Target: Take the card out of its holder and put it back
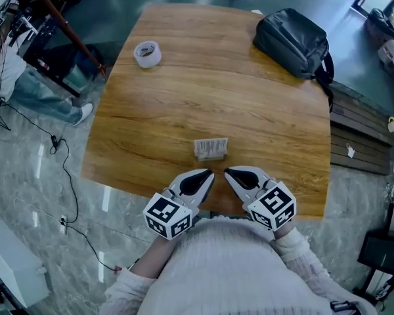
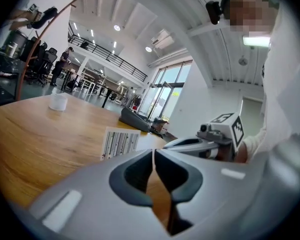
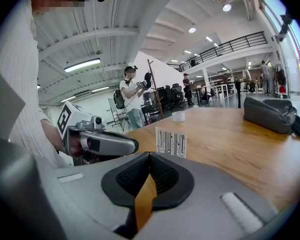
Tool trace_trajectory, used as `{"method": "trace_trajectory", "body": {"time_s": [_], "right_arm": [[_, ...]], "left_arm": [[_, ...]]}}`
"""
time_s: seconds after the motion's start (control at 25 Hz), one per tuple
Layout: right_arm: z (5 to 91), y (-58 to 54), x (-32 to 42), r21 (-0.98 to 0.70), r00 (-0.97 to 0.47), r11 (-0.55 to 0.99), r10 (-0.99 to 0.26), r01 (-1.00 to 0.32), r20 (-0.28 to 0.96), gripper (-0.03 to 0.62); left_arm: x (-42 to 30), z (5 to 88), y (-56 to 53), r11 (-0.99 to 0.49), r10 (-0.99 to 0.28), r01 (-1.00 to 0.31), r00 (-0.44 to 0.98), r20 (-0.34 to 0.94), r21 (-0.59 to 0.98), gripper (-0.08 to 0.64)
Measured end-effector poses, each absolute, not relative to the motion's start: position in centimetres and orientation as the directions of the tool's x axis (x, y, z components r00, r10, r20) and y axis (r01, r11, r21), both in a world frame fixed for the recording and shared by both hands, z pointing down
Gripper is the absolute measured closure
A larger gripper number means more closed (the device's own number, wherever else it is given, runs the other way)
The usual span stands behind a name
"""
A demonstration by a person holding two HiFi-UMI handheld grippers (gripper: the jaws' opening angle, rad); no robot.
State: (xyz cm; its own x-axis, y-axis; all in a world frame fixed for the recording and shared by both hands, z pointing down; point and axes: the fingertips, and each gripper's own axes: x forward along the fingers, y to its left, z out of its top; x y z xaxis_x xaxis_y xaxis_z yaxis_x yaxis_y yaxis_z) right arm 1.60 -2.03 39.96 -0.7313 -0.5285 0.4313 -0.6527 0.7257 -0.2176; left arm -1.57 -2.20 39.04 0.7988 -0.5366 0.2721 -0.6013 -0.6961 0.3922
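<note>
We work over a wooden table with a dark bag at its far right corner, well apart from us, so the bag is no hazard. The near edge is: both tools hang right at it, just in front of our body. The left gripper has its jaws together at the tips with nothing between them, and the right gripper is likewise closed and empty. So our first risk is plain: if we reach in like this, closed tips only shove the target and cannot take it. The roll of tape sits far off at the left and should not interfere. The holder stands just beyond the two tips, near the front of the table, and looks small and light. We judge that a nudge could slide it or tip it over, and one pulled toward us could send it off the edge. The card stands upright in it, striped face toward us, not yet taken out. It looks thin, so pinching only one corner could bend it or let it twist loose. If one gripper does not steady the holder, pulling the card may lift both together, and pushing the card back at a slant could jam it or knock the holder flat
</note>
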Motion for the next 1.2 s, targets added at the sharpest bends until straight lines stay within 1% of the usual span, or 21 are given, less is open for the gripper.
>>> {"method": "trace_trajectory", "body": {"time_s": [0.28,0.6,1.0,1.2], "right_arm": [[39.9,-1.4,1.9,-0.256,-0.717,0.686,-0.554,-0.681,0.423,0.592],[40.0,-0.4,0.8,-0.266,-0.742,0.713,-0.513,-0.649,0.432,0.592],[40.1,-0.8,1.5,-0.242,-0.726,0.706,-0.538,-0.665,0.428,0.594],[40.2,-0.9,1.7,-0.245,-0.731,0.711,-0.531,-0.659,0.429,0.594]], "left_arm": [[-1.2,39.1,-1.3,-0.696,-0.506,-0.568,0.822,0.262,0.438,0.551],[-0.3,39.7,-0.4,-0.712,-0.447,-0.534,0.845,0.293,0.456,0.551],[-0.2,40.1,-0.6,-0.697,-0.447,-0.537,0.843,0.299,0.475,0.552],[0.1,40.1,-0.7,-0.698,-0.452,-0.545,0.839,0.304,0.465,0.551]]}}
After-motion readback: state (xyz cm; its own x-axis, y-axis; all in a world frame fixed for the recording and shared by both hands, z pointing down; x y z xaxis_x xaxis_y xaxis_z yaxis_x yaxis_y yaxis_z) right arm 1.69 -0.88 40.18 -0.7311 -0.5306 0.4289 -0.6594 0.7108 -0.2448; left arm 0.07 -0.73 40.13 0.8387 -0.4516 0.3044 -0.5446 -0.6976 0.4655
